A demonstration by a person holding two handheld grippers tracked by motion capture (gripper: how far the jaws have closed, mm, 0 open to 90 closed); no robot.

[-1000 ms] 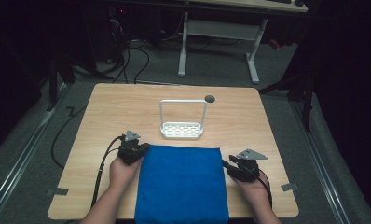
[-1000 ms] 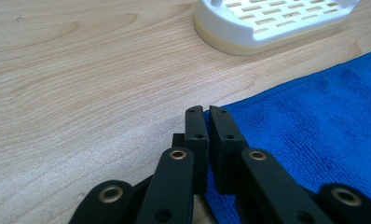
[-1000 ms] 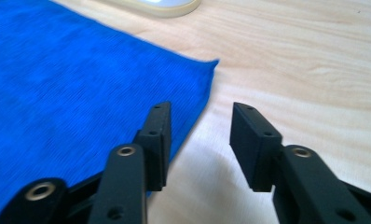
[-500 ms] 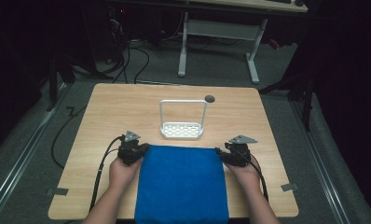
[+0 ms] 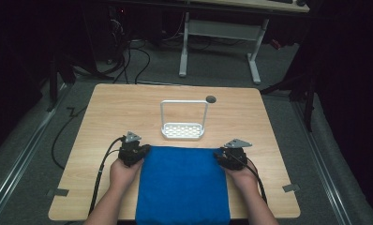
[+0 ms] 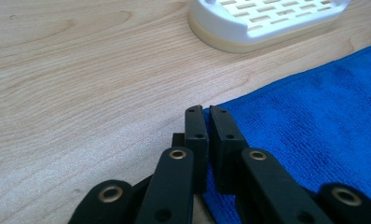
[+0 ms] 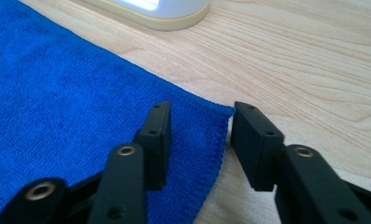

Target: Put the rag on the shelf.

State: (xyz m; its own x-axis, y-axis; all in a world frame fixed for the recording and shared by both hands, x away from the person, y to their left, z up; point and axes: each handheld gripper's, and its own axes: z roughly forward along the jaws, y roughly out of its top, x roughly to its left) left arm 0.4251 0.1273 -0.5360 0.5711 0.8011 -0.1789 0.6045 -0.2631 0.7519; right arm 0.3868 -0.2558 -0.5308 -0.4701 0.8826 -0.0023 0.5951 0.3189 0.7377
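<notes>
high view, white basket (image 5: 182, 131) empty, left claw (image 6: 206, 120) pinching blue towel (image 5: 182, 185) corner, right claw (image 7: 200, 135) spread

Blue towel (image 5: 182, 185), white slotted rack (image 5: 182, 131)

Both forearms come in from the counter's near edge, roughly parallel, each hand wrapped around a gripper. The left hand (image 5: 121, 171) holds the left gripper (image 5: 137, 151) toward the near left part of the counter, its jaws pointing inward and drawn almost together, pinching the corner of the blue cloth (image 6: 314, 126). The right hand (image 5: 243, 176) holds the right gripper (image 5: 222, 157) toward the near right part, at about the same depth. Its jaws stand apart, one over the cloth's other far corner and one over the bare wood beside it.
</notes>
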